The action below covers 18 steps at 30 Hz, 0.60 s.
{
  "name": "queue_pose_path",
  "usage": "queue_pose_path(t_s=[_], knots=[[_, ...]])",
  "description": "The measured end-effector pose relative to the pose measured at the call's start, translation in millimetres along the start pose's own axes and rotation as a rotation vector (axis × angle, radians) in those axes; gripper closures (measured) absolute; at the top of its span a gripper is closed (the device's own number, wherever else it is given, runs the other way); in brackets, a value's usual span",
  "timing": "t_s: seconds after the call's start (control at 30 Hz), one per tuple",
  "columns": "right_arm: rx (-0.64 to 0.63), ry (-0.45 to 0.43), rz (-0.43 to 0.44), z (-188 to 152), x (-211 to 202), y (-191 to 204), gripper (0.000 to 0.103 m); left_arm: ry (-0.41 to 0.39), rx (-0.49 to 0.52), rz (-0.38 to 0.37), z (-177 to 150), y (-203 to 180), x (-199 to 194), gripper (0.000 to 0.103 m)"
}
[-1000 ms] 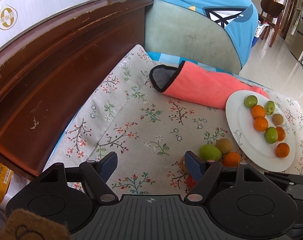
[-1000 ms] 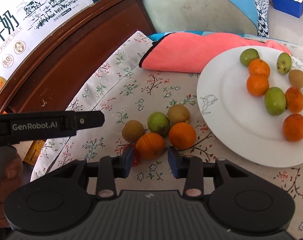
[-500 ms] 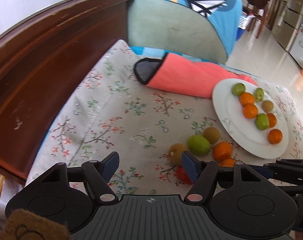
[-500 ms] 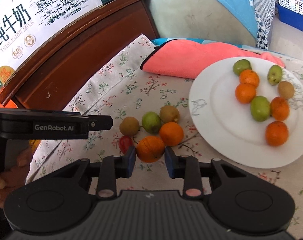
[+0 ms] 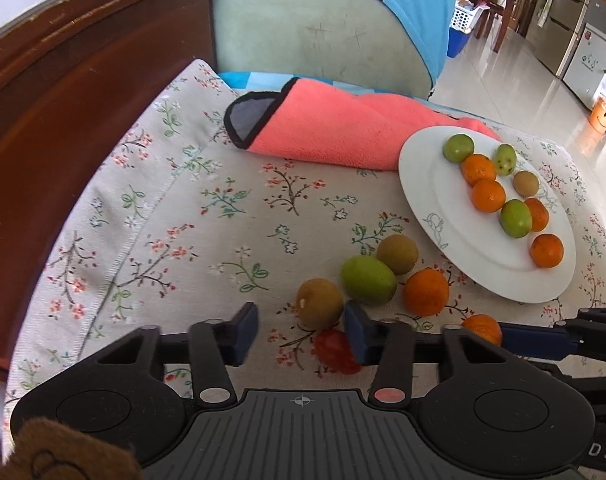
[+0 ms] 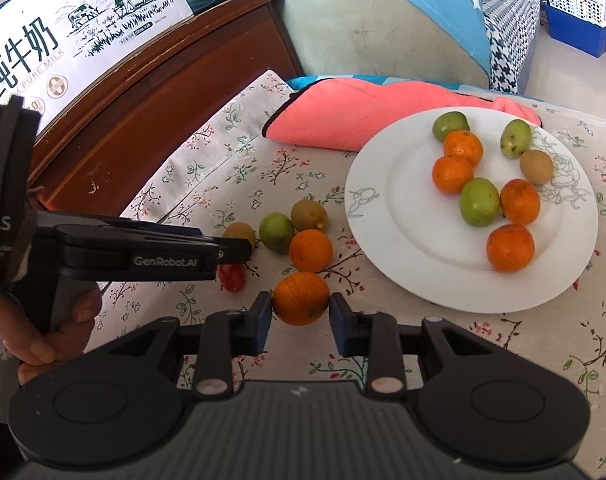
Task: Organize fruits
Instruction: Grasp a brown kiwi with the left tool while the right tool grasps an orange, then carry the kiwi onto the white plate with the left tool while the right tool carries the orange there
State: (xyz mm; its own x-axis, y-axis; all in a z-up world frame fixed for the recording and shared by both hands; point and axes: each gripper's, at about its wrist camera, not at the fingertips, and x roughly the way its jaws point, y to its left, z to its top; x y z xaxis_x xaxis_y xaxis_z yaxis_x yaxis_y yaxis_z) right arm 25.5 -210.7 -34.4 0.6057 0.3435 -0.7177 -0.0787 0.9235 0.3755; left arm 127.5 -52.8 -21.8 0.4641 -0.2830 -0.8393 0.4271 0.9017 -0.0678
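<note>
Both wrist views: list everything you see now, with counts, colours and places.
plate: one, white, right side of cloth
plate oranges: four, orange, on plate
plate green fruits: three, green, on plate
plate brown fruit: one, brown, on plate
loose fruits: one orange, one green, two brown, clustered left of plate
red fruit: one, red, beside cluster
towel: one, coral, behind plate
floral cloth: one, beige, under everything
milk box: one, white, on wooden ledge
right gripper: shut on held orange
left gripper: jaws closing, red fruit by one finger, ungripped
hand: one, holding left gripper
</note>
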Motion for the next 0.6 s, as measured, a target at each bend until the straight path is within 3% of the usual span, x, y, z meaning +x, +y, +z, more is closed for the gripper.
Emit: queue_pose_path(t_s=[0.2, 0.6], knots=[[0.009, -0.004, 0.0, 0, -2, -2, 0.071, -0.008, 0.011, -0.029, 0, -6, 2, 0.079], [0.018, -0.019, -0.012, 5, -5, -3, 0.071, -0.058, 0.002, -0.008, 4, -6, -10, 0.08]])
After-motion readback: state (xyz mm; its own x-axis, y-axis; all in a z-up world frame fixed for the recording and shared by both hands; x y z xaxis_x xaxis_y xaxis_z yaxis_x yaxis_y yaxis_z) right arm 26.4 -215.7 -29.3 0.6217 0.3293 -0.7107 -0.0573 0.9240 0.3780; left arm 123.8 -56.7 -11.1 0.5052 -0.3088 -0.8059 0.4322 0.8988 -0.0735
